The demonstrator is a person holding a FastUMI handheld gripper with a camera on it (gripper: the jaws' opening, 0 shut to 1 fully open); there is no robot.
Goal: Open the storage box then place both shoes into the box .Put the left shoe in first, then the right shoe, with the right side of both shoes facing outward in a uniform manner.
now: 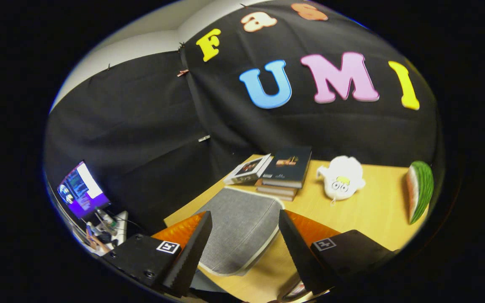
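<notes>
Clearly, the claw (242, 248) is held wide apart and empty above the near edge of the table (364, 210), with a grey fabric panel (242, 227) lying between and just beyond its two fingers. That panel, edged in pale trim, is judged to be the lid or top of the storage box, though this cannot be told for certain. Orange surfaces (183, 229) are seen just beside each finger, perhaps the box's sides.

For the opening step to be done well, the lid's near edge should be approached squarely, one finger slid under the trim and the other kept on top, so that the fabric is pinched firmly before it is lifted back toward the books (282, 172).

Much is cut off. The lower part of the panel is hidden behind the fingers, and no handle or hinge can be made out. Something pale and reddish is glimpsed below the right finger, too little for it to be named. Well beyond, a white plush toy (341, 176) and a watermelon slice toy (419, 191) are set on the table.
</notes>
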